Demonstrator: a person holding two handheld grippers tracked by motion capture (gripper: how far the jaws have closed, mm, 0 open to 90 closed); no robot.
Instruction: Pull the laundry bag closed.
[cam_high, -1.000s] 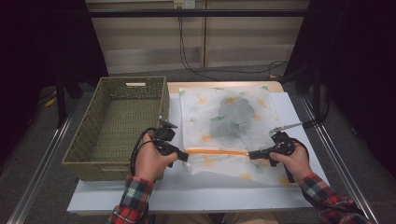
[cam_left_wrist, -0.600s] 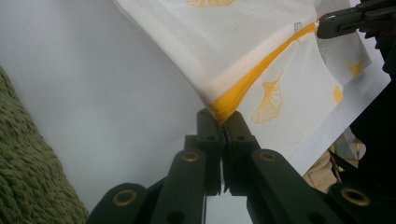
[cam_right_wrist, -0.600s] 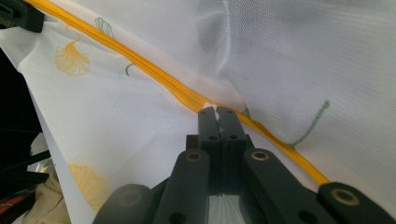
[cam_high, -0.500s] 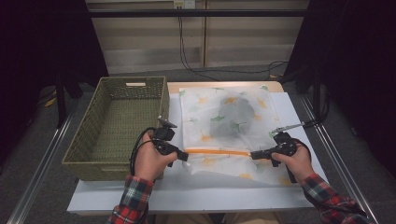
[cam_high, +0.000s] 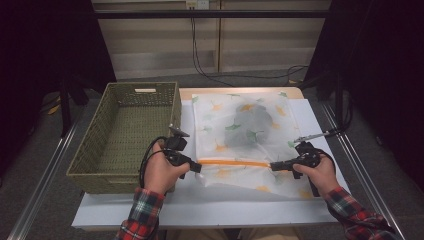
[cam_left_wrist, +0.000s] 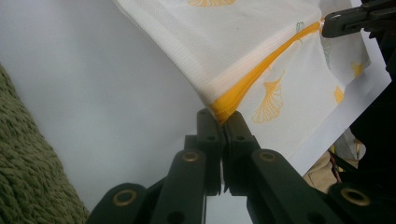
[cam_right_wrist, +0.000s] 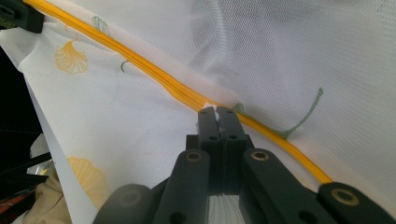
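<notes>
On the white table (cam_high: 210, 210), left of the mesh laundry bag (cam_high: 240, 140), stands a green wicker basket (cam_high: 125, 130). Left gripper (cam_left_wrist: 223, 123) and right gripper (cam_right_wrist: 217, 119) each clamp shut on the bag's orange zipper (cam_high: 235, 162); the gripper views reveal the pinched fabric, the high view a dark garment (cam_high: 252, 125) inside.

The wicker basket (cam_high: 125, 135) blocks the left; table's (cam_high: 200, 207) near edge lies free.

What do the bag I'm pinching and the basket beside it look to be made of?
Bag: thin white mesh fabric, fine weave, semi-sheer, printed leaves, orange zipper. Basket: olive woven fibre, wicker or paper cord by its ribbed walls; can't tell which.
</notes>
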